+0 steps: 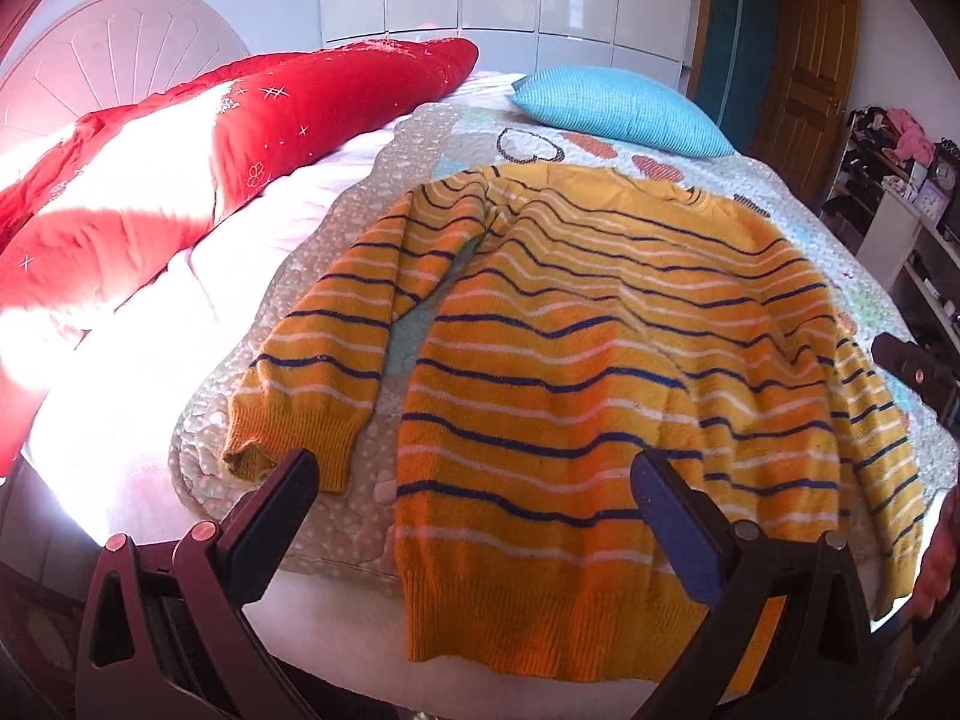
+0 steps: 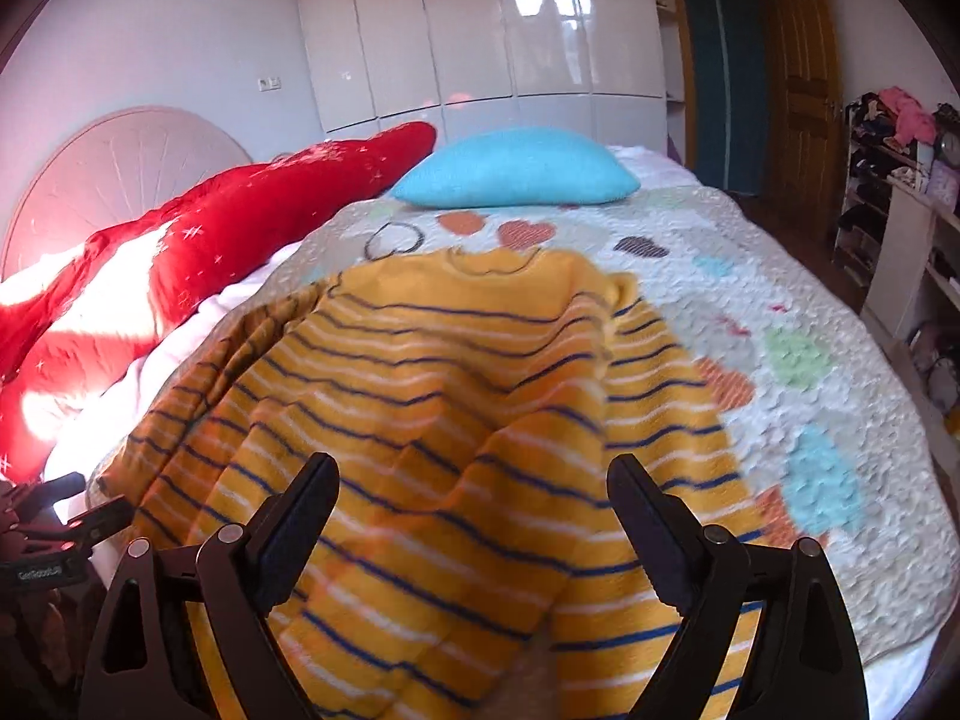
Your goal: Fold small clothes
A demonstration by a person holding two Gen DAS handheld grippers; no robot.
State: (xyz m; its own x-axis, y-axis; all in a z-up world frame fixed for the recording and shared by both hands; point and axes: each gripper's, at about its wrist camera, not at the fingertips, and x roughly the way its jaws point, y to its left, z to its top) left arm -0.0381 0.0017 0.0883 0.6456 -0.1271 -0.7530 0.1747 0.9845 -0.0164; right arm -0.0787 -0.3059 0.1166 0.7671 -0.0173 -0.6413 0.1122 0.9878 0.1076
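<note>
jaws spread, both empty | sweater [image 1: 576,360] flat | blue pillow [image 1: 618,108] beyond

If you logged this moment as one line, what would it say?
striped sweater: flat on quilt | left gripper: open | right gripper: open | fold: not begun

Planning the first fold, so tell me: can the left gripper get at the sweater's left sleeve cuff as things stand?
Probably yes. The left gripper is open and hovers just short of the sweater; the cuff lies flat on the quilt beside its left finger, with nothing on top.
</note>
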